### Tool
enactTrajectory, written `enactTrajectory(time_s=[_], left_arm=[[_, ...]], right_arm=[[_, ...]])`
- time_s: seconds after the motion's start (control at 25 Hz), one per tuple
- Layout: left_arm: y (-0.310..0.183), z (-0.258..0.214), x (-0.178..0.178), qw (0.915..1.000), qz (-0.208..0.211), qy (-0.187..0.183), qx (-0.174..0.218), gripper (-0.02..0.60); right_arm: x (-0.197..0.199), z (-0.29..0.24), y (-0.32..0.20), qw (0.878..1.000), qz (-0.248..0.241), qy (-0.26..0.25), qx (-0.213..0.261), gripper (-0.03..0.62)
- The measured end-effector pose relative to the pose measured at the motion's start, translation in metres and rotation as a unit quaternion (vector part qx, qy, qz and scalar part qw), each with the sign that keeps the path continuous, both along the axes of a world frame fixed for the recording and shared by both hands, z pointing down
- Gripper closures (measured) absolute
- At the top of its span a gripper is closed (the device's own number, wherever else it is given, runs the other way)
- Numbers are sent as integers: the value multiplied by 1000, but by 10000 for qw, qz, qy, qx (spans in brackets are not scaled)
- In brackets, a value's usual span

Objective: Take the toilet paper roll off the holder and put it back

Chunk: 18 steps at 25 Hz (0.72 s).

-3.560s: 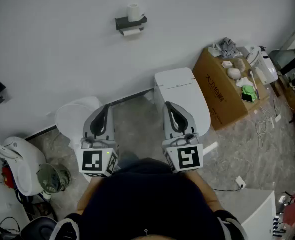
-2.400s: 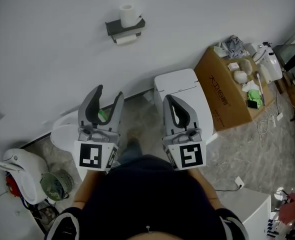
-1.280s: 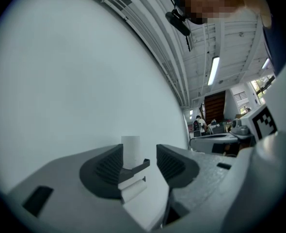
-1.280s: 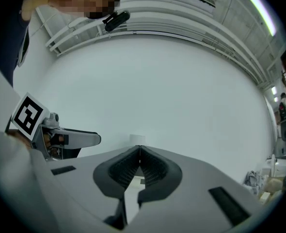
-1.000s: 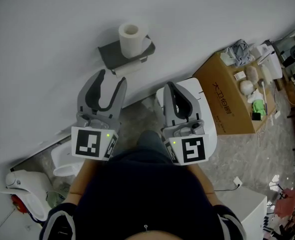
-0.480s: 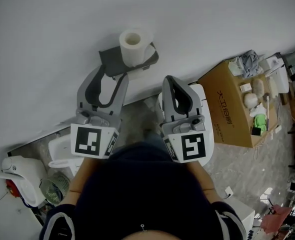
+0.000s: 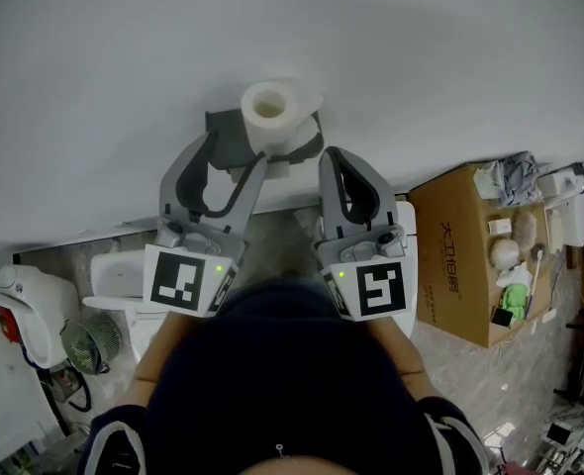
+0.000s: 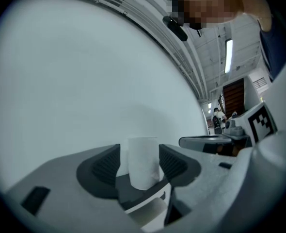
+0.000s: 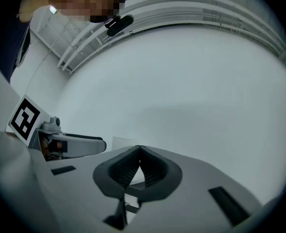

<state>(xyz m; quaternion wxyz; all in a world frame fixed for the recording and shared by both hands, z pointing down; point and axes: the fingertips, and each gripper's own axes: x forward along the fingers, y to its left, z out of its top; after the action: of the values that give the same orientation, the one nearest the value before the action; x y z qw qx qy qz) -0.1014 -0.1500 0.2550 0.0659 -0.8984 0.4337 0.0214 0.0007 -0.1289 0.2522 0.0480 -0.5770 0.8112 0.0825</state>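
A white toilet paper roll stands upright on the dark grey shelf of a wall holder. A second roll hangs under that shelf. My left gripper reaches up to the holder, its jaws opening. In the left gripper view the roll shows framed between the two tips, just beyond them, and the pads do not touch it. My right gripper is beside it on the right, shut and empty, with its tips meeting in front of the wall.
The white wall fills the upper part of the head view. Below stand a white toilet at left, a white bin and a fan at far left, and an open cardboard box with several small items at right.
The wall and holder have come much closer, and both grippers have risen to the holder. The left jaws stand slightly wider. The right gripper stays shut.
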Motion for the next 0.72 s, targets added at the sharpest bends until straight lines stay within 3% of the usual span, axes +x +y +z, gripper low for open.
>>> enactTrajectory(time_s=[0.36, 0.72], left_arm=[[-11, 0, 23, 9996, -261, -45, -115, 283], [-22, 0, 32, 9970, -691, -79, -346, 258]], right_arm=[[14, -5, -23, 9984, -527, -93, 156, 577], [23, -3, -32, 9961, -862, -102, 160, 577]])
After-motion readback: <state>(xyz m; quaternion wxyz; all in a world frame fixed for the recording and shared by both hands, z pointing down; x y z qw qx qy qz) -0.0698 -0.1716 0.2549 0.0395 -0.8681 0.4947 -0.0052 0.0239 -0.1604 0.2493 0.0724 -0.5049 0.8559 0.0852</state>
